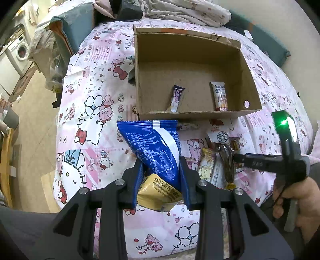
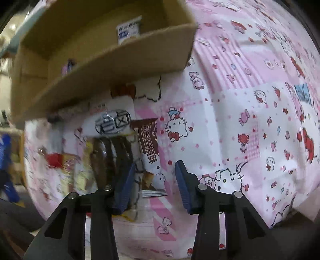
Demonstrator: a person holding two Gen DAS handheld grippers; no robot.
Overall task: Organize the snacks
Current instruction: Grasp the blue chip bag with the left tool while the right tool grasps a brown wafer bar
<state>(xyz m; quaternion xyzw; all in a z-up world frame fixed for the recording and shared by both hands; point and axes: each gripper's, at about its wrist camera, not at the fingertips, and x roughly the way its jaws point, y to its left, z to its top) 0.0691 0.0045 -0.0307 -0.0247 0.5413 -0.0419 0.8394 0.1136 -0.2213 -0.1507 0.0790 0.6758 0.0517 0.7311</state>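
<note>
My left gripper (image 1: 162,180) is shut on a blue snack bag (image 1: 158,148), held up over the bed just in front of the cardboard box (image 1: 200,115). A yellow packet (image 1: 160,192) shows under the bag between the fingers; I cannot tell if it is held. Two small packets stand in the box, a purple one (image 1: 176,98) and a red-and-white one (image 1: 220,96). My right gripper (image 2: 153,186) points down over the snack pile (image 1: 218,160). A brown-and-white packet (image 2: 150,152) lies between its jaws, with a gap at the right pad.
The bed wears a pink cartoon sheet (image 1: 90,120). Folded bedding (image 1: 180,12) lies behind the box. A white labelled packet (image 2: 114,122) and a dark brown one (image 2: 108,156) lie in the pile. A hand (image 1: 290,196) holds the right gripper. Left of the bed are floor and a washing machine (image 1: 20,52).
</note>
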